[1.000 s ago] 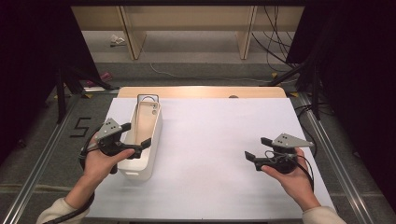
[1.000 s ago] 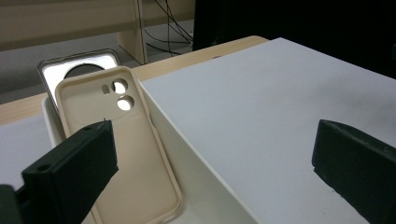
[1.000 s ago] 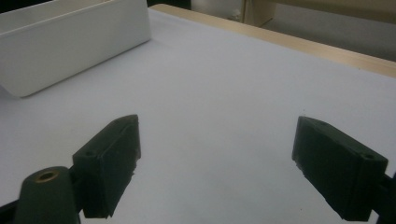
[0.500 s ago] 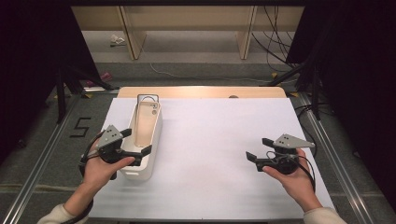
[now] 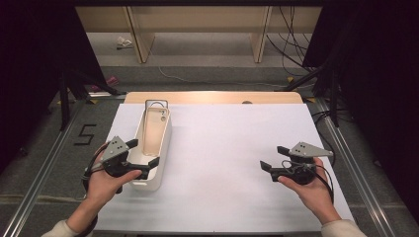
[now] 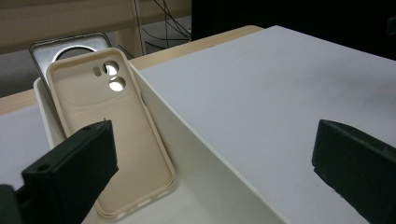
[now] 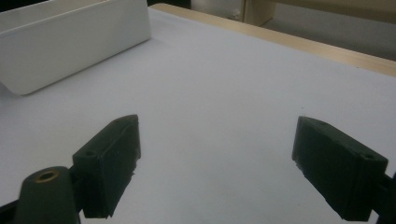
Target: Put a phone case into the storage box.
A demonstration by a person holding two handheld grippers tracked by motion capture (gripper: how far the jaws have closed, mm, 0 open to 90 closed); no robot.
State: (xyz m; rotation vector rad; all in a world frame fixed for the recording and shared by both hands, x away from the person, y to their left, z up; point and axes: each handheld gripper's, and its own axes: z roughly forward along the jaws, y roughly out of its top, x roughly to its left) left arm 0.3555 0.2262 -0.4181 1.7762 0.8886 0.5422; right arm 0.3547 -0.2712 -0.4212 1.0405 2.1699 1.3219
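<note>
In the high view the left gripper [image 5: 141, 153] sits at about 8 o'clock on the table [image 5: 237, 148], held in the person's left hand [image 5: 106, 182], forearm coming up from the bottom edge; its jaws stand wide apart and straddle the near right wall of the white tray [image 5: 160, 148]. The right gripper [image 5: 272, 158] rests at 4 o'clock in the right hand [image 5: 309, 190], jaws also wide, holding nothing, well apart from the tray. A "5" [image 5: 85, 134] is marked on the floor at 9 o'clock. Inside the tray a beige phone case [image 6: 116, 140] leans tilted, its lower end just beside the left jaw, in front of a grey phone case [image 6: 70, 46]
</note>
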